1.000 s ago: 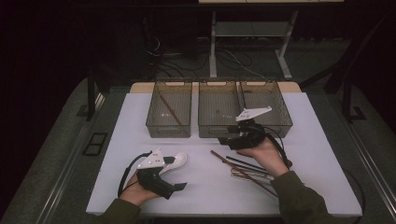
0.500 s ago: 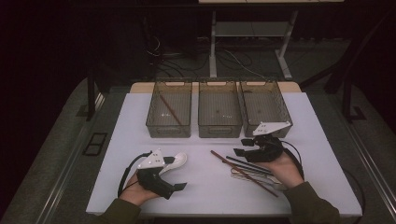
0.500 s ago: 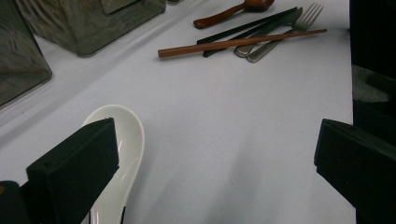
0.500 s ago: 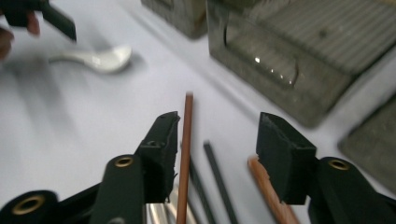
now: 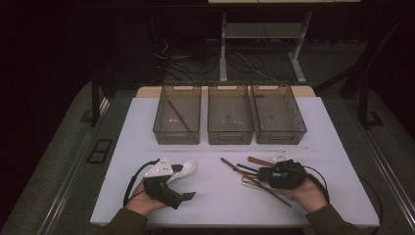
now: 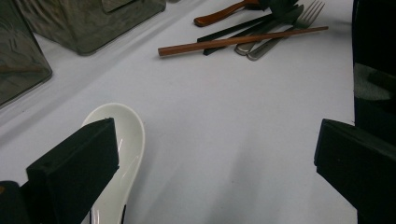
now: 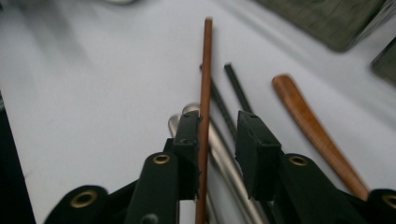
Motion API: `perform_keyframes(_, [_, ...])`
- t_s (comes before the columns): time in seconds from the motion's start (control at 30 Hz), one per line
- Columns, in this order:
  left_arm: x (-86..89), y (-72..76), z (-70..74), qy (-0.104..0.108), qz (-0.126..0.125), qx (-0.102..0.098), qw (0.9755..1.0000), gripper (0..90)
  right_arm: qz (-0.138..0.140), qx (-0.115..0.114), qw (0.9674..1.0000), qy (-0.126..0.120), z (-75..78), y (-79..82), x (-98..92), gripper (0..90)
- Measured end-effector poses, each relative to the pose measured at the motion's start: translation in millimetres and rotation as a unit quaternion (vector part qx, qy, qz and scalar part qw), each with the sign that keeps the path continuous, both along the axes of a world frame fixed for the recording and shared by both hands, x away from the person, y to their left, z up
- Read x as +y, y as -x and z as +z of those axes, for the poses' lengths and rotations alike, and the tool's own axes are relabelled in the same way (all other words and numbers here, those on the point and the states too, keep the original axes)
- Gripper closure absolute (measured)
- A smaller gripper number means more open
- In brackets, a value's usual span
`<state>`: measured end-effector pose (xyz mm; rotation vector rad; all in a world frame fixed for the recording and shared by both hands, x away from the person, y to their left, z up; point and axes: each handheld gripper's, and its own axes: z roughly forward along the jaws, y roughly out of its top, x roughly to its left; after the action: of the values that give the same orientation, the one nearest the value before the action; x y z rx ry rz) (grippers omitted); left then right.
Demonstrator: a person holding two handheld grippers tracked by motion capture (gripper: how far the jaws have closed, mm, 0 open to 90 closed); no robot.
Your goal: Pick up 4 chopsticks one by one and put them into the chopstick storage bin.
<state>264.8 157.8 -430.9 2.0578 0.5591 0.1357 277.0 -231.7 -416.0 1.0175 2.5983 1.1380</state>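
One brown chopstick (image 7: 204,70) runs lengthwise between my right gripper's (image 7: 219,135) narrowed, just-closing jaws, touching one pad, other pad not yet seated.

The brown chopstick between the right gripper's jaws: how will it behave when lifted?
The brown chopstick looks thin, straight and stiff, so probably light and unbending. It lies against one jaw of the right gripper, gap on the other side, so it may pivot or slip. Resting on the forks, it might drag them.

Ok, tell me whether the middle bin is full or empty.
Empty, apparently: the middle bin shows bare mesh floor in the high view, while the left bin holds a brown chopstick.
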Motion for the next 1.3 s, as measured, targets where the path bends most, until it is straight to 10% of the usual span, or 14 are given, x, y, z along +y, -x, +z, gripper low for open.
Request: perform_keyframes(1.3, [-0.3,0.8,0.4,-0.002,-0.003,-0.001,1.0000,0.0,0.017,0.027,0.9982,0.050,-19.4,-0.5,9.6,84.2])
